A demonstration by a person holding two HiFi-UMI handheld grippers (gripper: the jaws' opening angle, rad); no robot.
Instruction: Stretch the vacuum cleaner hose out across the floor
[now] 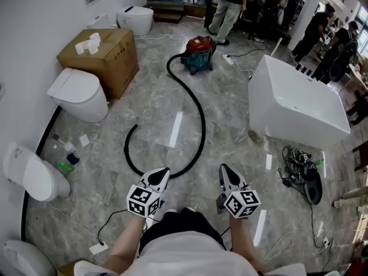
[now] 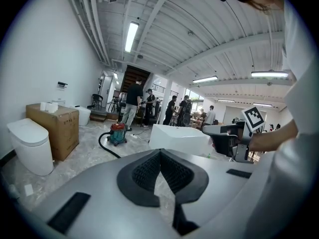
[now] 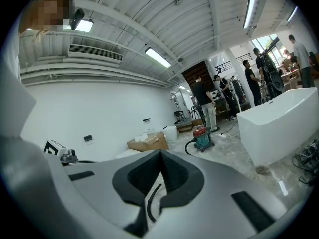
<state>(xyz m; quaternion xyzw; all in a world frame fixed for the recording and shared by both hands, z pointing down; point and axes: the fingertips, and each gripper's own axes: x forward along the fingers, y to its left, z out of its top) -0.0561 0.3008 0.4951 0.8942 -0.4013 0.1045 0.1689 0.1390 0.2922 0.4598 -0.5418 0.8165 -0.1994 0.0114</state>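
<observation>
Left gripper (image 1: 163, 171) and right gripper (image 1: 225, 169) fingers shut, holding nothing. Hose (image 1: 204, 128) curls from the vacuum cleaner (image 1: 198, 52); white rolls (image 1: 89, 43) top the cardboard box (image 1: 115, 65).

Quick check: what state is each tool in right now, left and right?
Left tool: closed, holding nothing.
Right tool: closed, holding nothing.

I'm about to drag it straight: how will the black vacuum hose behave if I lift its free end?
Probably floppy: the hose lies in loose curves, so it should sag. A hard pull might drag or tip the vacuum cleaner it joins.
</observation>
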